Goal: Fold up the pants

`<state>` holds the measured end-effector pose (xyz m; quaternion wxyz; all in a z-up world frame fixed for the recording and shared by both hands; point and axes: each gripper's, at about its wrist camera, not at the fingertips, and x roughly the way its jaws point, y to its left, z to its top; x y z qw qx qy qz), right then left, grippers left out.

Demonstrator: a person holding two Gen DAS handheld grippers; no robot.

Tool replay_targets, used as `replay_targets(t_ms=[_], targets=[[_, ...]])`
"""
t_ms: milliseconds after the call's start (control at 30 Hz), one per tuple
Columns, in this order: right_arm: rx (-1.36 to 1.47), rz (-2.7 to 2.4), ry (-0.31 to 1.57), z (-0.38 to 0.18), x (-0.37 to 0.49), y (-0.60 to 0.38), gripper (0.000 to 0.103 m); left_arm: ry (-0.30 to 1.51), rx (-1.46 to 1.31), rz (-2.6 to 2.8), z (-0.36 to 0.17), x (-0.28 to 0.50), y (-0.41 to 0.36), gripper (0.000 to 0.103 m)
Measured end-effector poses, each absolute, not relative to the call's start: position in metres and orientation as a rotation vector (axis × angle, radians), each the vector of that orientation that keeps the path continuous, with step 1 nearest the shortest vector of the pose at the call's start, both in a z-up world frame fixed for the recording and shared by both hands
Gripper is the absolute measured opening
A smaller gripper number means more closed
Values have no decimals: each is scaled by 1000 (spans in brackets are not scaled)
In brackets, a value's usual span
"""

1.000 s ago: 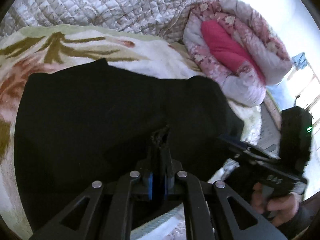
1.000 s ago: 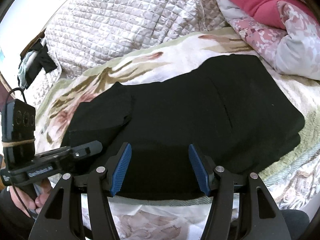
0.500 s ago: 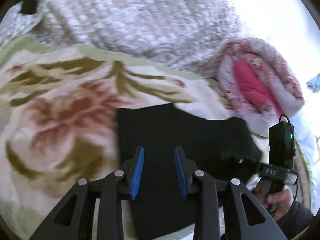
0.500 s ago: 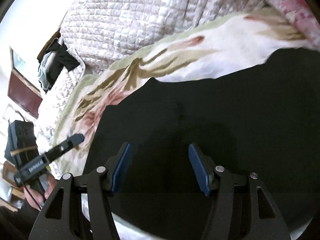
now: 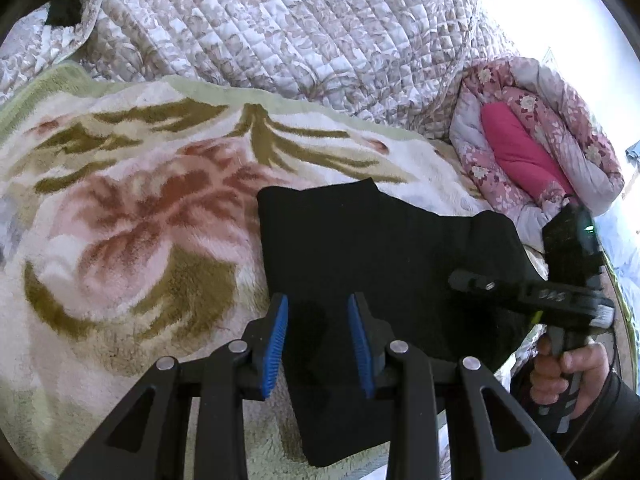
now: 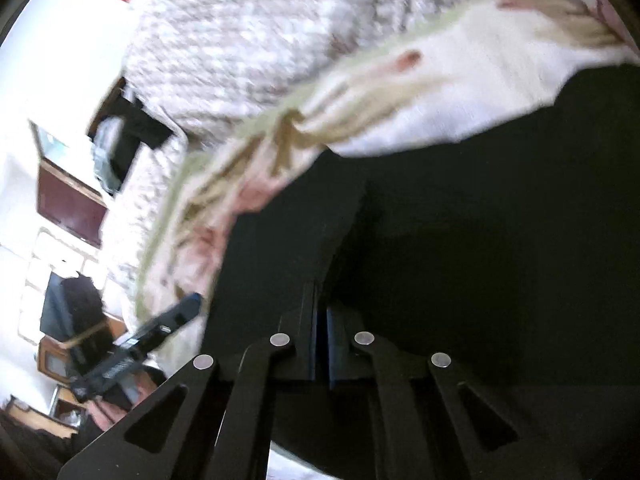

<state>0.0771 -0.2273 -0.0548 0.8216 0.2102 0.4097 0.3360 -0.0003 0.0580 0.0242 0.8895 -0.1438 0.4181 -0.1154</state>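
Jaws apart on left gripper (image 5: 318, 336), right gripper (image 6: 320, 344) closed, grip on black pants (image 5: 372, 248) unclear, blurred

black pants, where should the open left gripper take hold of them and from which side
Probably the left edge of the pants, near the corner closest to the left gripper. Come in low from the blanket side: that edge lies straight, flat and bare there, while the right gripper is over the far side.

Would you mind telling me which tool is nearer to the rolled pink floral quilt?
Right. In the left wrist view, the right tool sits just below and beside the pink floral quilt, at the black pants' right side; the left tool hovers open over their near edge, farther away.
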Motion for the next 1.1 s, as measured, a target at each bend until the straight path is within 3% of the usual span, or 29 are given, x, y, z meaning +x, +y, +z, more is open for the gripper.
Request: replay_targets(t_ms=[233,333,500,667,1100], targets=[[471,621,926,-75,91,-249,3,870,-280,-246,27,-1,51,34],[378,533,855,-54,80,-253,15,875,-266,-254,28,2,43,34],[295,570,776,-31,51,-254,15,864,-238,-285,33,1,31,34],[226,607,900,-65,35,-234,14,910,-210,-324,20,-9,12,34],[171,575,868,-70,14,-234,15,925,-117,-270,9,-31,-9,34]])
